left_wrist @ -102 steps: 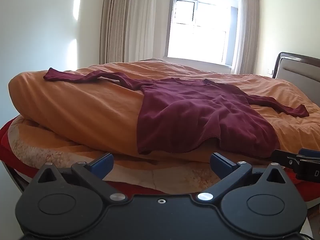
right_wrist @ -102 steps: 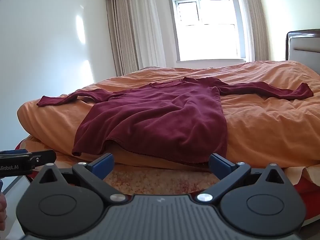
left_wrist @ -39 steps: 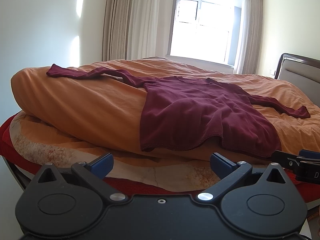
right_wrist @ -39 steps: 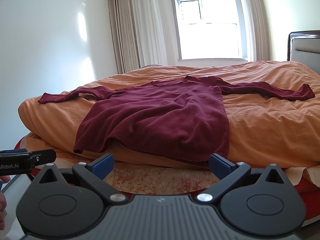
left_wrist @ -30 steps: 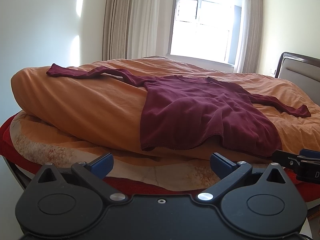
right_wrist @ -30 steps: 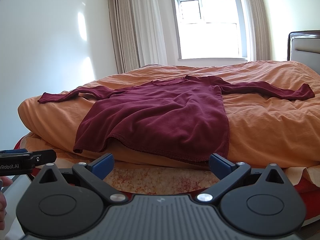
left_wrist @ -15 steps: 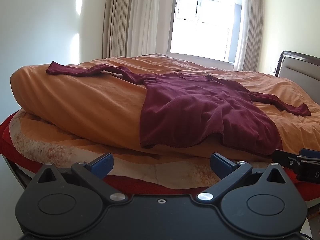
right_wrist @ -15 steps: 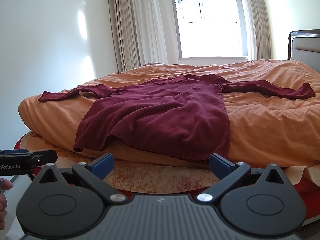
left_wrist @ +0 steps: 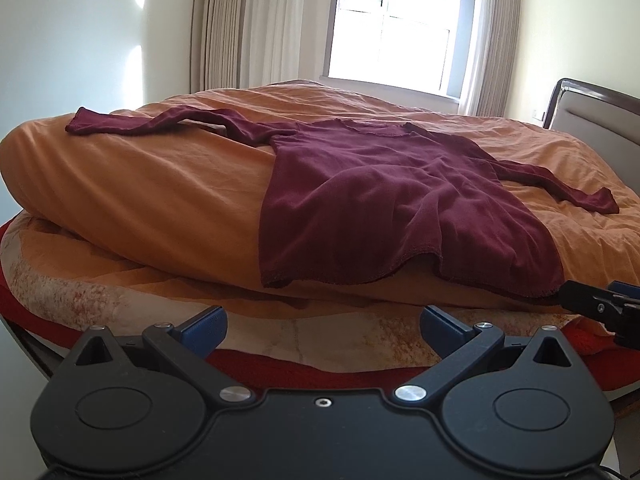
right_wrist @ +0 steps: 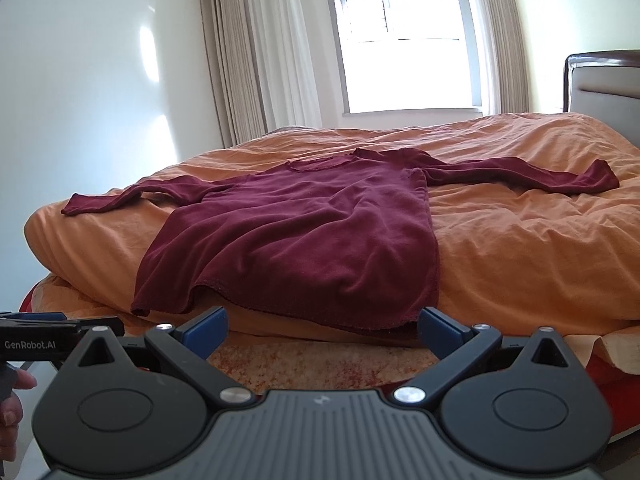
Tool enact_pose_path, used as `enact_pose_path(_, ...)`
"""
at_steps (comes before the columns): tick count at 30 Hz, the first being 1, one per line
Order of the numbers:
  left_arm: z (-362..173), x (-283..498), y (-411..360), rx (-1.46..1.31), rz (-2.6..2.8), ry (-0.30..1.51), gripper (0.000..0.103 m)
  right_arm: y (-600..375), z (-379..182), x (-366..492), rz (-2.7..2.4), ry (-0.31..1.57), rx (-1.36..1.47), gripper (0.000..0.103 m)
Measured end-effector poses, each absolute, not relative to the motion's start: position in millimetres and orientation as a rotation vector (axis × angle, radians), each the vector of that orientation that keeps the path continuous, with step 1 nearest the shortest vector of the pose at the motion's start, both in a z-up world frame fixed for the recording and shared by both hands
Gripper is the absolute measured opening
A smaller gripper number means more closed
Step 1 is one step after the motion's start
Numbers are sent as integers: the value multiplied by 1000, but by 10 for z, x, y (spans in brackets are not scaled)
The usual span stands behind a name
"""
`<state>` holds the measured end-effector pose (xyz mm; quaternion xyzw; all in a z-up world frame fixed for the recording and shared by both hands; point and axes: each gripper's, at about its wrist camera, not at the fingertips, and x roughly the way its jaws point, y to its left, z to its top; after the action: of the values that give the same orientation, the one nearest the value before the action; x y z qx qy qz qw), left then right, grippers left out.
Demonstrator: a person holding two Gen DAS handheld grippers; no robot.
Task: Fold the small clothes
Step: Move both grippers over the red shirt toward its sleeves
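Orange duvet point(right_wrist: 520, 248) bears the maroon shirt point(right_wrist: 304, 240), hem overhanging its near edge; left gripper point(left_wrist: 322, 326) and right gripper point(right_wrist: 322, 326) spread apart, short of that hem.

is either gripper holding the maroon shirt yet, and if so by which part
Nothing is held. The left gripper and right gripper are both open, short of the maroon long-sleeved shirt spread flat on the orange duvet.

My other gripper point(left_wrist: 604, 306) is cut off by the frame edge; the headboard point(right_wrist: 604, 80) too, mostly
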<state>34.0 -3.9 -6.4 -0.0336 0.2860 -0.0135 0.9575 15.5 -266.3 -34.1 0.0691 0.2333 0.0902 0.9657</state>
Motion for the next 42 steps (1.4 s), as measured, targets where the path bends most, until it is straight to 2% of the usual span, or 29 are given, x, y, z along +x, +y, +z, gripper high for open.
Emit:
enact_pose_path(10,29,1070,-127,-15,-34,614,102,-3232,-677,540,85,568,288,103)
enact_pose_path(29,680,2775,-783,129,-64,505,102,-4200,-316,2154,-178,498,123,103)
enact_pose_path(42,500,3735,-1691,190,-166,597,102,-4872,-383,2742,-285,493,118,103)
